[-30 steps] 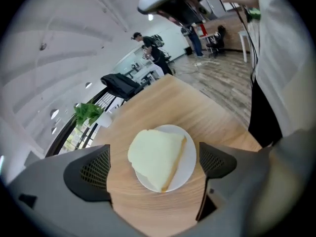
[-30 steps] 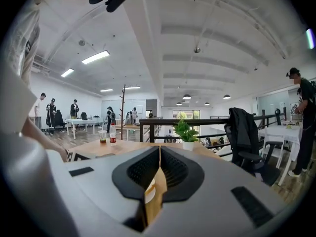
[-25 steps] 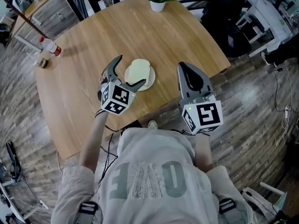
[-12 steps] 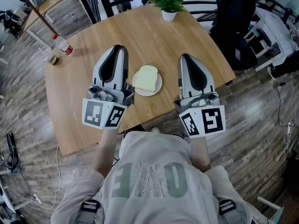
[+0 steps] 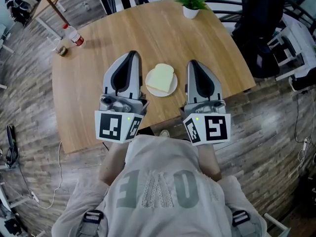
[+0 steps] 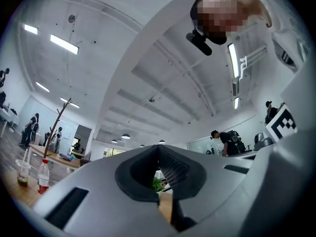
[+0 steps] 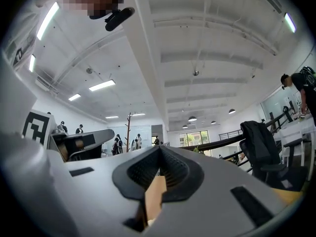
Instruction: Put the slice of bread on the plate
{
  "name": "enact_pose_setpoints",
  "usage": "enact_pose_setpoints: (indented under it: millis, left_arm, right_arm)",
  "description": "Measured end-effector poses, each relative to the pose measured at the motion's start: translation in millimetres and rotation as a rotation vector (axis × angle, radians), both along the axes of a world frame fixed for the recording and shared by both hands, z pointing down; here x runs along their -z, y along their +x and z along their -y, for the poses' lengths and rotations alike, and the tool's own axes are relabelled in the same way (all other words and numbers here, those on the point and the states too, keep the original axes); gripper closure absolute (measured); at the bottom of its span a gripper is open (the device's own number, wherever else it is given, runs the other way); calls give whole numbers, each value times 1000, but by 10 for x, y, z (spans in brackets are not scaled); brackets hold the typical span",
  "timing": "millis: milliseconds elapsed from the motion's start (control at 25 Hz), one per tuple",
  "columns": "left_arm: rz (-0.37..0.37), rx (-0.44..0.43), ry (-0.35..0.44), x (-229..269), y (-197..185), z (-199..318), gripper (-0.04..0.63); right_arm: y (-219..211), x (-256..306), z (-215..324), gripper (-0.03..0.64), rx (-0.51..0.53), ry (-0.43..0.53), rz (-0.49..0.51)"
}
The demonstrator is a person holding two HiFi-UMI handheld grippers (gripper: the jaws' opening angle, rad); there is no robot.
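Nearest, the left gripper (image 5: 130, 56) and right gripper (image 5: 193, 64), smooth grey moulded bodies, were both clenched on nothing; the left's jaws had just been closing. Just beyond, between them, the pale, soft-cornered slice of bread (image 5: 161, 78) lay flat on the round white plate (image 5: 171, 90) on the wood-grain table (image 5: 128, 28). Task judged done.

Only legible text: large pale block letters on the person's grey shirt (image 5: 153, 189), upside down in the head view, reading "OVE". Left white marker cube (image 5: 118, 127) and right white marker cube (image 5: 207, 129) carry black-and-white square code patterns, no characters. Red label on the clear plastic bottle (image 5: 75, 35): too small to read.
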State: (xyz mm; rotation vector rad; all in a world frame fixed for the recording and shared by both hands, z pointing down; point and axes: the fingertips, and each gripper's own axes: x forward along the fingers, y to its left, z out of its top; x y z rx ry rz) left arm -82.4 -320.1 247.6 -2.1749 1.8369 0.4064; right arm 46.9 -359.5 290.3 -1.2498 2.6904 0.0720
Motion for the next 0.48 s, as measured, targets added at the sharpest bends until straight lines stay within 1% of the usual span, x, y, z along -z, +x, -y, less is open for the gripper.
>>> enact_pose_setpoints:
  millis: [80, 240, 480]
  left_arm:
    - [-9, 14, -8, -21, -50, -1, 586]
    - [-5, 31, -16, -43, -100, 10, 586]
    - [-24, 22, -40, -109, -87, 82, 587]
  right_arm:
    - [-8, -29, -4, 598, -1, -8, -6]
    - [11, -91, -1, 598, -6, -24, -9]
    - [50, -136, 40, 598, -15, -30, -19]
